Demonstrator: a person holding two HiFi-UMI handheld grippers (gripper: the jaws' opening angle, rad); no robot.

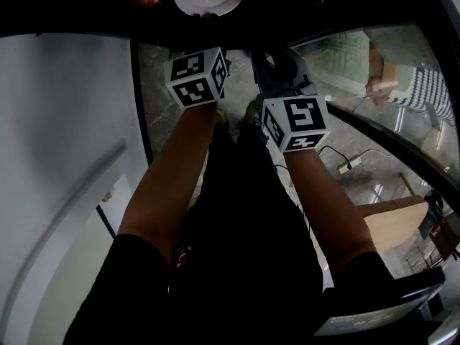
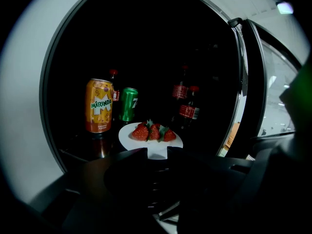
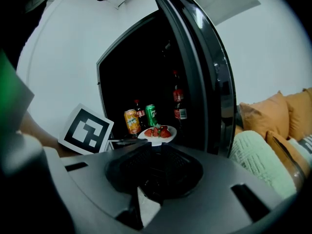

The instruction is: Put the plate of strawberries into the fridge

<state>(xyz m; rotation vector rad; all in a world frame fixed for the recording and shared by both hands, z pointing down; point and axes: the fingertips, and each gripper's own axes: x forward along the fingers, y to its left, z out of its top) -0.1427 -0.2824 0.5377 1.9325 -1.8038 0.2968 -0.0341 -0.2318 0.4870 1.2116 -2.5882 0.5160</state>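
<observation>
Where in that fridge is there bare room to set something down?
The shelf in front of the orange can, left of the plate of strawberries, is bare. Right of the plate looks free but dark. Behind it is crowded: green can, cola bottles.

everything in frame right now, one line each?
plate: 1, white, fridge shelf
strawberries: 3 visible, red, on plate
soda can: 1, orange, left of plate
second can: 1, green, behind plate
bottles: 3 visible, dark with red labels, shelf rear
fridge: 1, white, door open
cushions: 2, orange, right of fridge
power strip: 1, white, floor
left gripper: dark, jaws slightly apart, empty
right gripper: grey, jaws slightly apart, empty
forearms: 2, bare
</observation>
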